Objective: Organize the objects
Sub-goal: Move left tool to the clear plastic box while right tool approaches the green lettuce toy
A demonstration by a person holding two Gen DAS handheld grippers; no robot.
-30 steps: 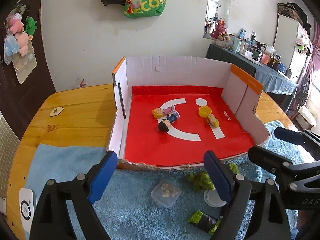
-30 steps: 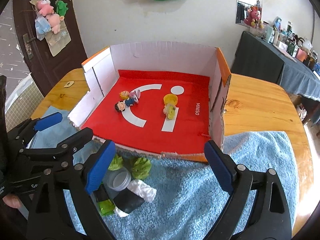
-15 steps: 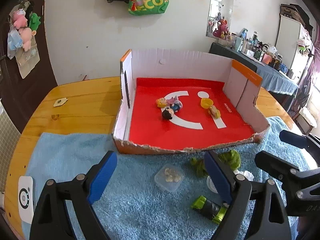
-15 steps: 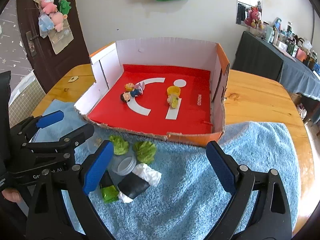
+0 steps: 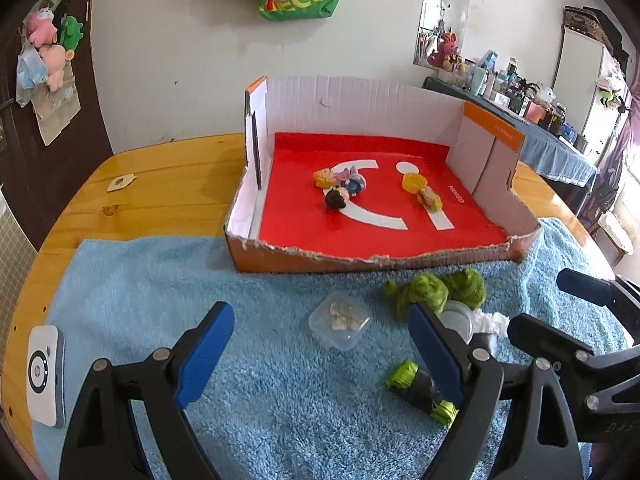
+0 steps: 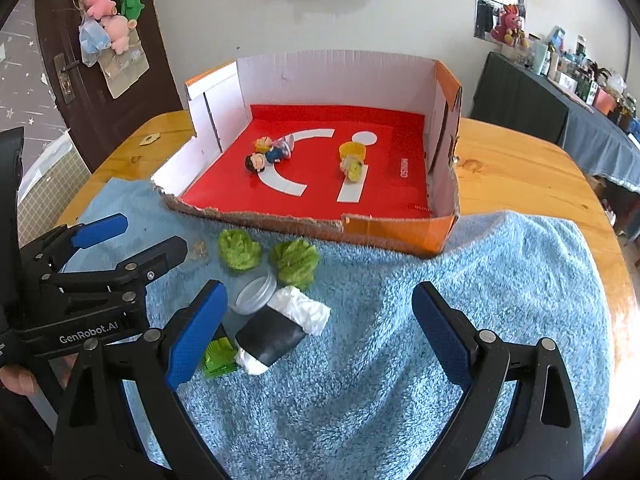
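A round wooden table (image 5: 168, 184) carries a blue towel (image 6: 460, 292) across its near half, and an open cardboard box (image 5: 360, 92) sits at the towel's far edge, its torn low front wall facing the grippers. On its red floor lie two small dolls (image 5: 340, 186) together left of centre and a yellow cup (image 6: 352, 150) with a third figure touching it to the right. The left gripper (image 5: 320, 350) hangs over the towel with jaws spread wide and nothing between the pads; a clear square tub (image 5: 340, 326) lies just ahead of it. The right gripper (image 6: 316, 334) is equally wide apart and empty. Near its left finger lies a black-and-white roll (image 6: 280, 328), long axis running from near-left to far-right, white end toward the box. Beside it are a clear round jar (image 6: 254, 294), two green leafy lumps (image 6: 294, 260), and a small black-and-green piece (image 5: 424, 390), possibly a toy car, lying flat.
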